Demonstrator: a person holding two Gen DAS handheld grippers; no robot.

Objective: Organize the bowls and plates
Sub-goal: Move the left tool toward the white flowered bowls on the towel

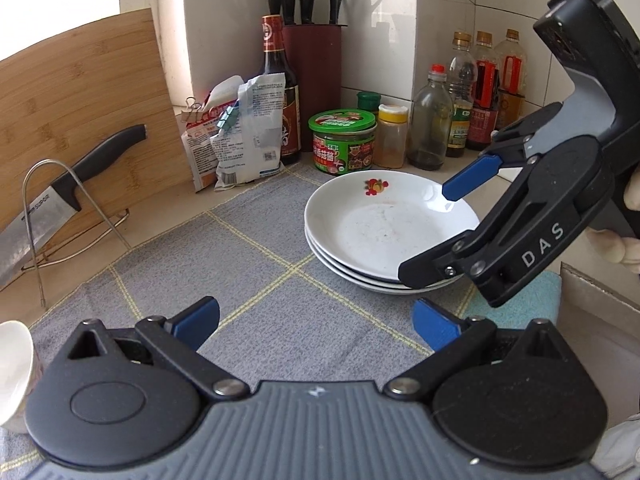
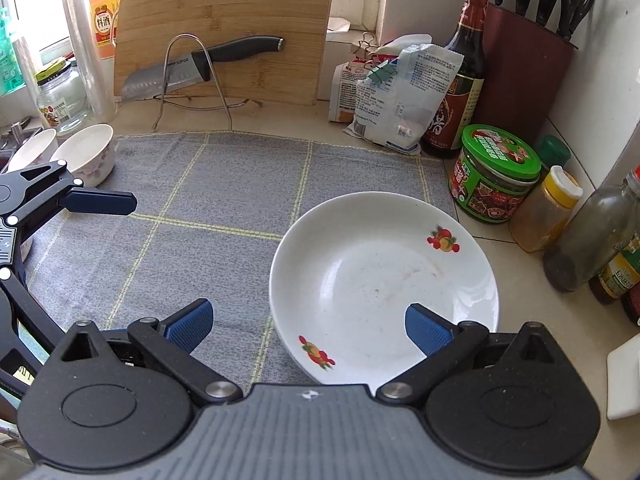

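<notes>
Three white plates with fruit prints sit stacked [image 1: 376,232] on the grey checked cloth [image 1: 248,264]; the top plate also shows in the right wrist view [image 2: 380,280]. My right gripper [image 2: 308,326] is open and empty, its jaws straddling the near rim of the stack; in the left wrist view it [image 1: 432,232] hangs over the stack's right side. My left gripper [image 1: 316,322] is open and empty, low over the cloth left of the plates. Two white bowls [image 2: 90,156] stand at the cloth's far left; one bowl's edge [image 1: 12,368] is beside my left gripper.
A bamboo cutting board [image 2: 224,28] and a knife [image 2: 200,64] on a wire rack stand at the back. Bags [image 2: 396,96], a dark sauce bottle [image 2: 460,80], a green jar [image 2: 496,172], a knife block [image 2: 524,64] and bottles [image 1: 464,96] line the wall.
</notes>
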